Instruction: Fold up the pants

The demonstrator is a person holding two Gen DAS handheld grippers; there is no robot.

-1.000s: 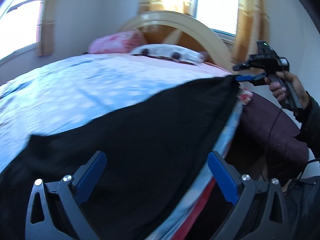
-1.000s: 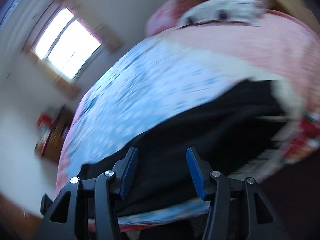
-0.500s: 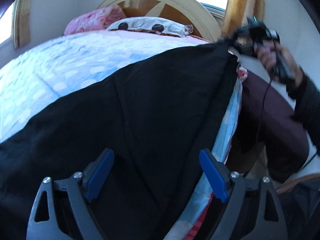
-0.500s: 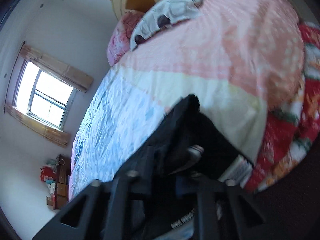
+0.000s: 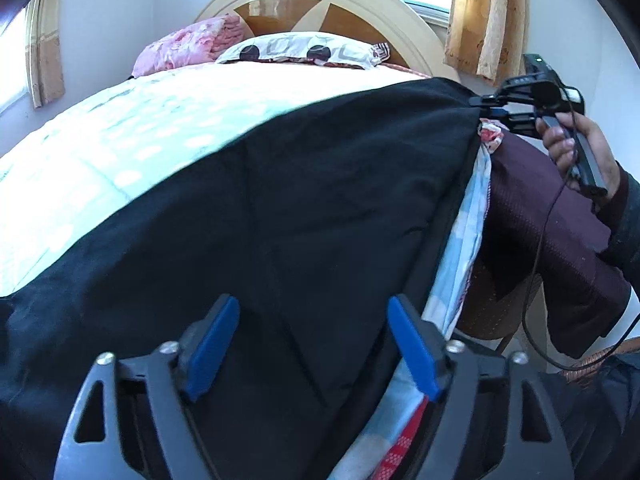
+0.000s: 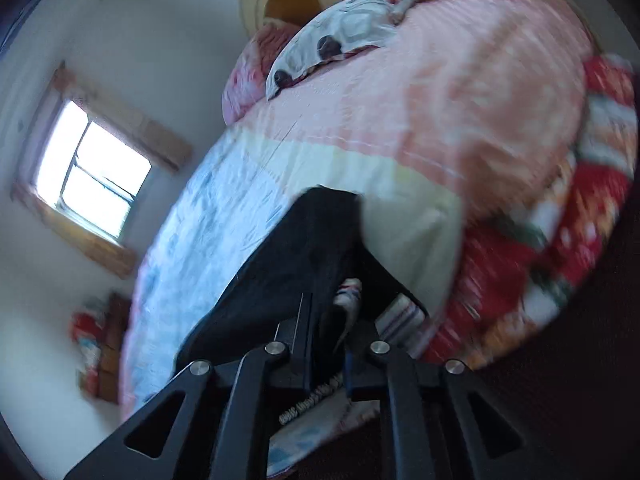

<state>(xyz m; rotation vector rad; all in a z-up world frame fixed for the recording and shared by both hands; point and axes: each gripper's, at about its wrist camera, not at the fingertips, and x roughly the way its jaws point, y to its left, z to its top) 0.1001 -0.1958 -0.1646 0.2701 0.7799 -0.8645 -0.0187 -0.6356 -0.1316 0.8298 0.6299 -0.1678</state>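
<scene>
The right gripper (image 6: 326, 344) has its two fingers drawn close together, pinching a bunched corner of the black pants (image 6: 296, 248), with a bit of striped fabric showing in the narrow gap. From there the pants stretch away in a dark strip across the bed. Under them lies a quilt (image 6: 460, 92) banded in pale blue, cream and pink, with a red patterned edge on the right. A white pillow (image 6: 344, 36) with dark spots rests near the wooden headboard (image 6: 288, 0), and a pink pillow (image 6: 248, 76) sits beside it. A bright window (image 6: 92, 168) is set in the white wall at left. Much of the view is motion-blurred.
</scene>
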